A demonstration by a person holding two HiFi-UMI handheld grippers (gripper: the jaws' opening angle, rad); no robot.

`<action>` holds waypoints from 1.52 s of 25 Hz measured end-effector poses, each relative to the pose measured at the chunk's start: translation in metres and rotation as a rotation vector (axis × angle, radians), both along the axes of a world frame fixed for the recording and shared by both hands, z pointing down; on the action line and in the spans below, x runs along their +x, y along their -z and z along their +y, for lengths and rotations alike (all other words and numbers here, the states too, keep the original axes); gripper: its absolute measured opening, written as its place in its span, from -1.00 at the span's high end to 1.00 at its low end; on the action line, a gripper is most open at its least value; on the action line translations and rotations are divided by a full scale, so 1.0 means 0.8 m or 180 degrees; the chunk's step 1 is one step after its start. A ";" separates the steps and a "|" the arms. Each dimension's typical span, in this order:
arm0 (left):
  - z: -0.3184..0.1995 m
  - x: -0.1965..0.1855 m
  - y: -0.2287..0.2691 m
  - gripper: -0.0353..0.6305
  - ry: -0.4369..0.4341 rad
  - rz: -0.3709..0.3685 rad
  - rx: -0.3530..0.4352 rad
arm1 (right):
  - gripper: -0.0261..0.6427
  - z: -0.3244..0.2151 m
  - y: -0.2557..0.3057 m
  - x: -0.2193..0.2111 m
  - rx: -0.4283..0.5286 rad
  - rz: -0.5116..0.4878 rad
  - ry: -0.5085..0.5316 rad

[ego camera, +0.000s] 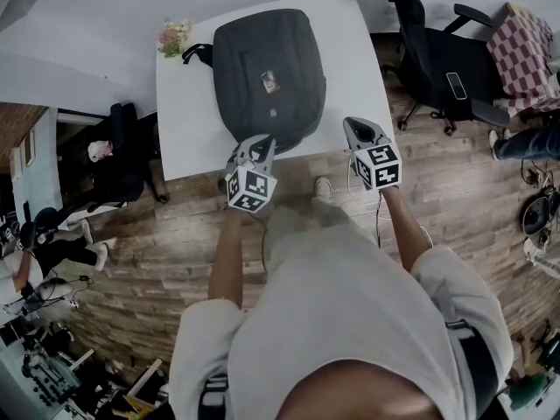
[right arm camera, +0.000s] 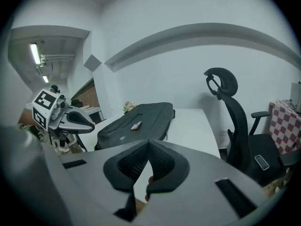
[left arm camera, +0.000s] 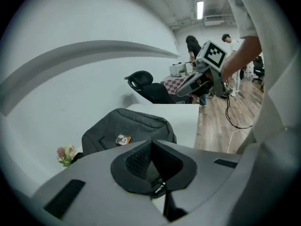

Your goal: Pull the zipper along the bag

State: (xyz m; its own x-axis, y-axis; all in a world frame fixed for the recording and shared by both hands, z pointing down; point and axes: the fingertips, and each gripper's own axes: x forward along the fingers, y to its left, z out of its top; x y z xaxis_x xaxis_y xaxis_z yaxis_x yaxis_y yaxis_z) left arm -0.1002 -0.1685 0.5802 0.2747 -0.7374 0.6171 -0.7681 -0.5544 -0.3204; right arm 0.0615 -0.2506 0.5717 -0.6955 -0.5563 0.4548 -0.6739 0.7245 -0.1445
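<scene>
The dark grey fabric backpack [ego camera: 267, 73] lies flat on the white table [ego camera: 188, 138]; I can't read its small tag [ego camera: 269, 80]. My left gripper [ego camera: 261, 143] and right gripper [ego camera: 354, 128] are both closed on nothing.

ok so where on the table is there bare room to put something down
Widest bare patch: the table between the backpack and the edge toward the office chair. A narrower strip runs left of the backpack, below the flowers. Crowded: the near edge, where the left tongs and right tongs hover.
</scene>
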 end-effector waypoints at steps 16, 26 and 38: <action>-0.004 0.005 -0.105 0.32 -0.1199 -0.0240 -0.0566 | 0.88 -0.019 -0.059 -0.037 -0.0162 0.0326 -0.0184; -0.002 0.000 -0.140 0.30 -0.1600 -0.0595 -0.0615 | 0.80 -0.040 -0.104 -0.048 -0.0332 0.0531 -0.0286; -0.002 0.003 -0.142 0.36 -0.1673 -0.0532 -0.0647 | 0.27 -0.122 -0.163 -0.063 -0.0187 0.1234 0.0010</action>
